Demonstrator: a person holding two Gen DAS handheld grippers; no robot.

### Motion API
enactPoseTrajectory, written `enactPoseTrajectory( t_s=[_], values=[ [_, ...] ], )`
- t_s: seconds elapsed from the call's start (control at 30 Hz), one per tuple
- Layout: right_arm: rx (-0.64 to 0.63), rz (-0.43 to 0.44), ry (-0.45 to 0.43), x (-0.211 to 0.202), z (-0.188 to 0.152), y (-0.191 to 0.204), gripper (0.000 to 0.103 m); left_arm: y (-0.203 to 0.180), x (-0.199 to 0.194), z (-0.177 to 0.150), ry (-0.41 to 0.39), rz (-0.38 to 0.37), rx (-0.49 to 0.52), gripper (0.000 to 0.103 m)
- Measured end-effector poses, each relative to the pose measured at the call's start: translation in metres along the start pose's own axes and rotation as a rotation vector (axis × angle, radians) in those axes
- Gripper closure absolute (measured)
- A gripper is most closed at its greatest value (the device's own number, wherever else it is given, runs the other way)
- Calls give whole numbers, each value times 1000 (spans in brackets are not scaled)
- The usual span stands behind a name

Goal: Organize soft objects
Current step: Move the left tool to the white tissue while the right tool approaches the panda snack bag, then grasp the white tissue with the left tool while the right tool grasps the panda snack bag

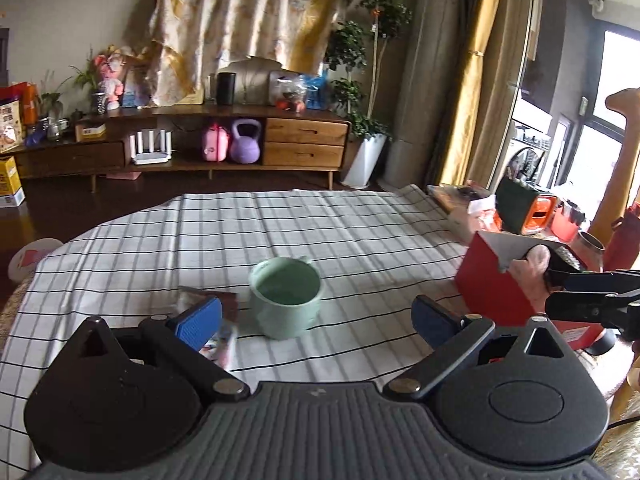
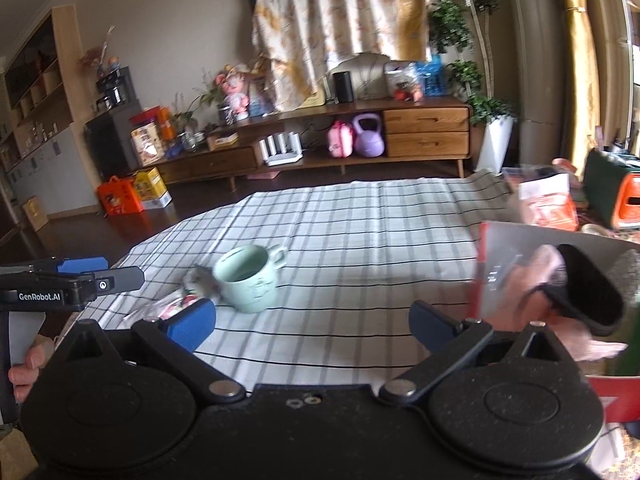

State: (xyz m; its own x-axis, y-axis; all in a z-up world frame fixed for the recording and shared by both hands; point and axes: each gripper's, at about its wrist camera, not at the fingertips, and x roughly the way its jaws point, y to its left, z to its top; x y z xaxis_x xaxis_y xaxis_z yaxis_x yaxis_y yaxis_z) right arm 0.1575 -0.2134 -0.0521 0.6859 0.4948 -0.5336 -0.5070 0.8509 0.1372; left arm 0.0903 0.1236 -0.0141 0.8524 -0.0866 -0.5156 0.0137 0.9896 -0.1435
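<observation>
1. My left gripper [image 1: 316,320] has its jaws spread wide, with nothing between them.
2. My right gripper [image 2: 312,322] is likewise released, its jaws apart and empty.
3. Just ahead of the left jaws a pale green mug [image 1: 285,297] stands upright on the checked cloth [image 1: 320,224] that covers the tabletop.
4. Beside the mug, on its left, lies a crinkled plastic packet [image 1: 218,334], partly hidden by my left blue pad.
5. To the right a red box [image 1: 496,280] stands open, with a pink soft piece [image 2: 536,284] and a black soft pad [image 2: 592,288] sticking out of its top.
6. Beyond the tabletop, a wooden sideboard [image 1: 304,140] lines the wall.
</observation>
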Motion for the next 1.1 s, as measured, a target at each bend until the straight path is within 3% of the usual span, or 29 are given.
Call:
enactPoseTrajectory(
  t_s=[0.33,0.53,0.73,0.93,1.1],
  values=[
    [-77,62,78,54,7,81,0,78,-5,-21,-18,105,-53,1],
    [-99,84,120,93,15,121,0,115,2,-32,24,69,-55,1],
    [-43,98,199,140,15,148,0,131,21,-52,76,68,14,1],
    [64,100,272,189,15,165,1,144,48,-71,106,73,-9,1],
    [193,45,309,227,15,168,2,155,63,-77,109,80,-15,1]
  ],
)
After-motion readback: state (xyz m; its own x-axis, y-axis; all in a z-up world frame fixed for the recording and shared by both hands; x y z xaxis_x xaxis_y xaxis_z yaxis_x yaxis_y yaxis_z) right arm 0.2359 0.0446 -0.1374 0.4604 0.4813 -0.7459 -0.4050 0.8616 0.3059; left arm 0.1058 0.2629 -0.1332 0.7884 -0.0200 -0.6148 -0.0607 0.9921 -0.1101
